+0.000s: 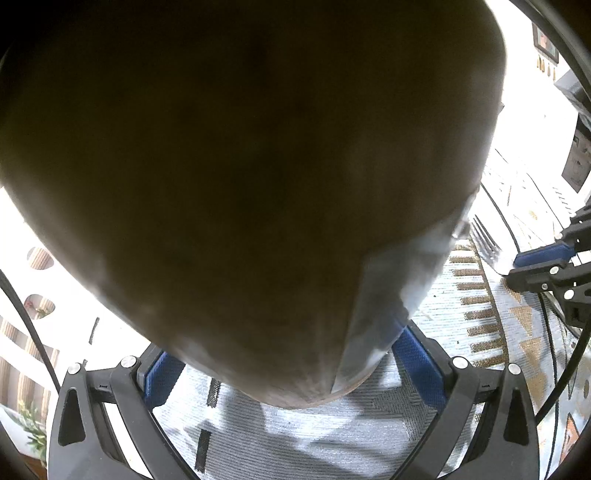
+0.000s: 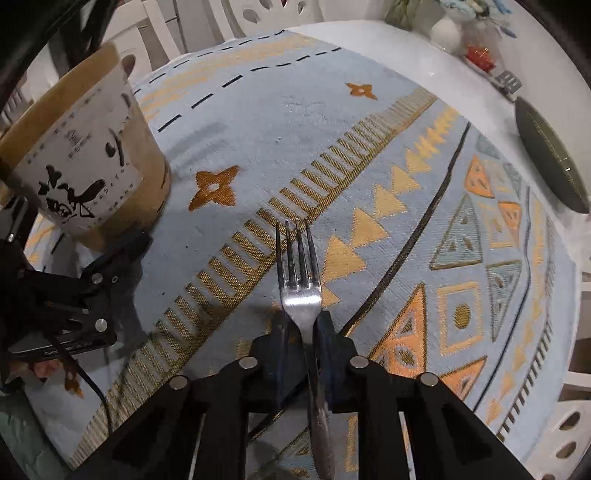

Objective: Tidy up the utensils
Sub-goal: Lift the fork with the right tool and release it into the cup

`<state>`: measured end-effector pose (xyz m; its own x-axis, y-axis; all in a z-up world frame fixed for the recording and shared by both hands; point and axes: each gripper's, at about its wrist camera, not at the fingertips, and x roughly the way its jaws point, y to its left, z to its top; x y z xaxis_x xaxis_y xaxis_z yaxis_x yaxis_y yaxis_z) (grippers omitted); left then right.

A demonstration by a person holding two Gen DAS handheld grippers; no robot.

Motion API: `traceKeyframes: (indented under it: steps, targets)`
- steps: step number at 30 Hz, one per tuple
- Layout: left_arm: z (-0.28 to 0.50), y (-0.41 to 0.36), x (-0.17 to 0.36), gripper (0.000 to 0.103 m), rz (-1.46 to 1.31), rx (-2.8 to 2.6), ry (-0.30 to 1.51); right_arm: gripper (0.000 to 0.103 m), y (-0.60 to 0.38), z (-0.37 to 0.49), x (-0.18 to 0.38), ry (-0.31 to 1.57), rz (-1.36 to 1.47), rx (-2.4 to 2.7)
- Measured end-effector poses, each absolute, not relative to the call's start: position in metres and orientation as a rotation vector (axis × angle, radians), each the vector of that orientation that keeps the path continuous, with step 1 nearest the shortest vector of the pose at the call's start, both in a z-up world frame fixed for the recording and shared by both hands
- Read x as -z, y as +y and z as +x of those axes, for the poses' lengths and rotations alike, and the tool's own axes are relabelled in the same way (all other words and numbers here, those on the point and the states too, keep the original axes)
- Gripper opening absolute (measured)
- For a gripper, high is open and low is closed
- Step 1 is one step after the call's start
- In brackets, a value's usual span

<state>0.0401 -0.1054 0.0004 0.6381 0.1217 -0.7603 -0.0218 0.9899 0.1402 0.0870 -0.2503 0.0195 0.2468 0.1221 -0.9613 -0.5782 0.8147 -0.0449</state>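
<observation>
A brown paper cup (image 1: 240,166) with a white printed label fills most of the left wrist view. My left gripper (image 1: 288,365) is shut on it, a blue pad against each side near its base. The right wrist view shows the same cup (image 2: 88,158) standing tilted at the left, with the left gripper (image 2: 122,247) at its foot. My right gripper (image 2: 301,332) is shut on the neck of a steel fork (image 2: 301,291), tines pointing away over the cloth and the handle running back between the fingers. The fork (image 1: 487,243) and right gripper (image 1: 543,258) also show at the right edge.
A blue tablecloth (image 2: 332,129) with orange and gold patterns covers a white round table (image 2: 461,81). A dark green dish (image 2: 550,158) lies at the right, and a white vase (image 2: 447,29) stands at the back. White chairs (image 2: 258,14) ring the table. A black cable (image 2: 92,384) trails at the left.
</observation>
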Motion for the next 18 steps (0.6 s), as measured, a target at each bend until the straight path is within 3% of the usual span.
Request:
traceKeyframes:
  steps: [4, 7, 18]
  targets:
    - [0.041, -0.103, -0.001, 0.102, 0.123, -0.083, 0.875, 0.003, -0.28, 0.079, -0.048, 1.207, -0.142, -0.579]
    - [0.041, -0.103, -0.001, 0.102, 0.122, -0.083, 0.875, 0.003, -0.309, 0.069, -0.084, 1.108, 0.031, -0.582]
    - [0.041, -0.101, -0.002, 0.102, 0.121, -0.082, 0.876, 0.004, -0.324, 0.074, -0.114, 0.992, 0.106, -0.513]
